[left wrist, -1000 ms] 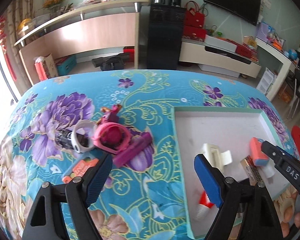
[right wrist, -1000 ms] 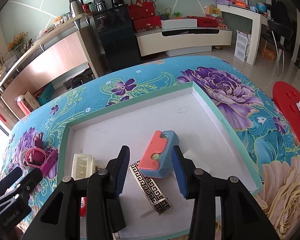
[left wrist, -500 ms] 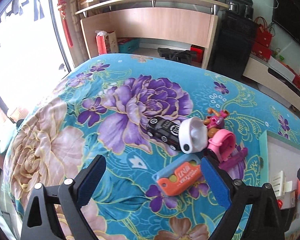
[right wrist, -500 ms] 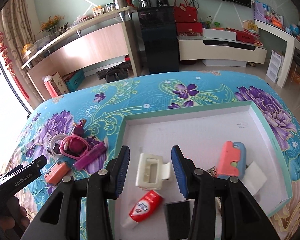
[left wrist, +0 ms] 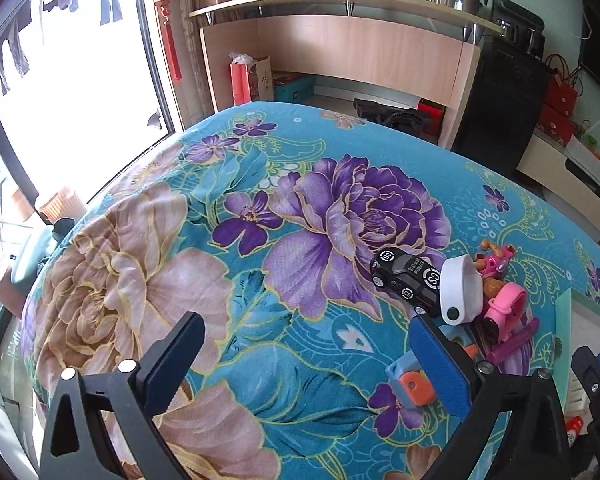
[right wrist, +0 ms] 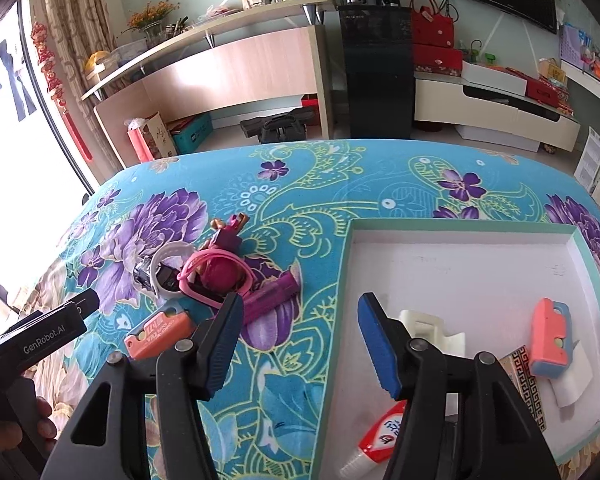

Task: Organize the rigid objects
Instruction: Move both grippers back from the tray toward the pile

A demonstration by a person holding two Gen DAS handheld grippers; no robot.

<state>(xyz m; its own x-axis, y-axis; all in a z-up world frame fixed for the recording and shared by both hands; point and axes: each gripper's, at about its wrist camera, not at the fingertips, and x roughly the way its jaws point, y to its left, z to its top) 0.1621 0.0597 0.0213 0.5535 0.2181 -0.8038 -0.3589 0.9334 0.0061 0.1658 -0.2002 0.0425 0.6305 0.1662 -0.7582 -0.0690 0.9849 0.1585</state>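
Note:
A pile of small things lies on the flowered cloth: a black toy car (left wrist: 406, 280), a white band (left wrist: 460, 292), a pink watch (left wrist: 504, 312), a pink toy figure (left wrist: 496, 256), a purple stick (right wrist: 272, 296) and an orange-blue cutter (left wrist: 414, 386). My left gripper (left wrist: 306, 340) hangs left of the pile with its jaws opening wide around nothing; its right finger covers part of the cutter. My right gripper (right wrist: 300, 312) hovers over the left rim of the white tray (right wrist: 460, 226), jaws opening, nothing between them.
In the tray lie a white clip (right wrist: 424, 326), a second orange-blue cutter (right wrist: 550, 336), a patterned box (right wrist: 528, 378) and a red-white tube (right wrist: 380, 436). The cloth drops away at the table's left edge by the window. A hand (right wrist: 40, 420) holds the left tool.
Both grippers swung left, away from the tray and toward the pile. The right gripper left the cutter and the clip behind, and both pairs of jaws widened.

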